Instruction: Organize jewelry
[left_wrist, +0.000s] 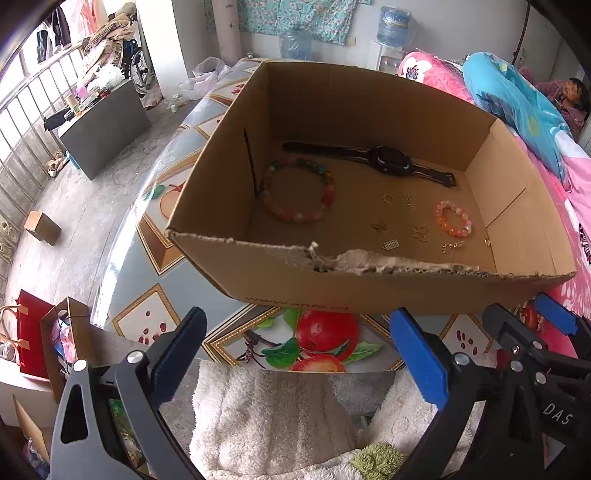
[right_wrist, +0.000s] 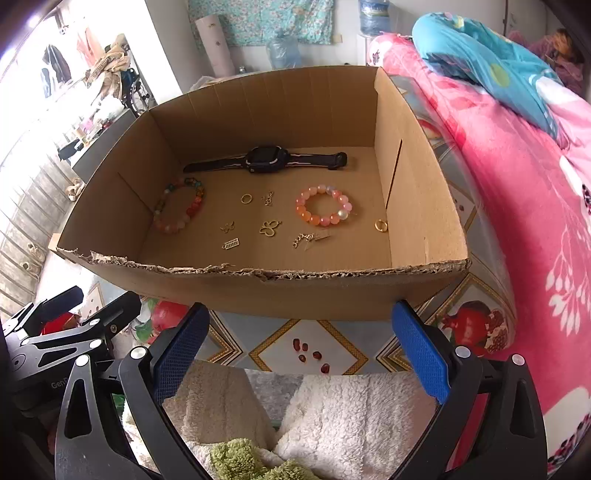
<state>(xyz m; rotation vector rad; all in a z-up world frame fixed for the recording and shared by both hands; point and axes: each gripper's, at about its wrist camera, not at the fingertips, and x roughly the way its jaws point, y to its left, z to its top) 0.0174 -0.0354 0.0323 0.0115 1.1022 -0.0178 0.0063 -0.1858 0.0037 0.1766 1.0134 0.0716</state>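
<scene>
A fruit-patterned surface beside a pink bed carries an open cardboard box with a torn near rim. On the box floor, seen from my right wrist, a black watch lies at 12 o'clock, a multicoloured bead bracelet at 9, a pink-orange bracelet toward 3, and small gold charms between them. My left gripper and right gripper both hang spread wide and empty at the box's 6 o'clock side, above white fleece.
</scene>
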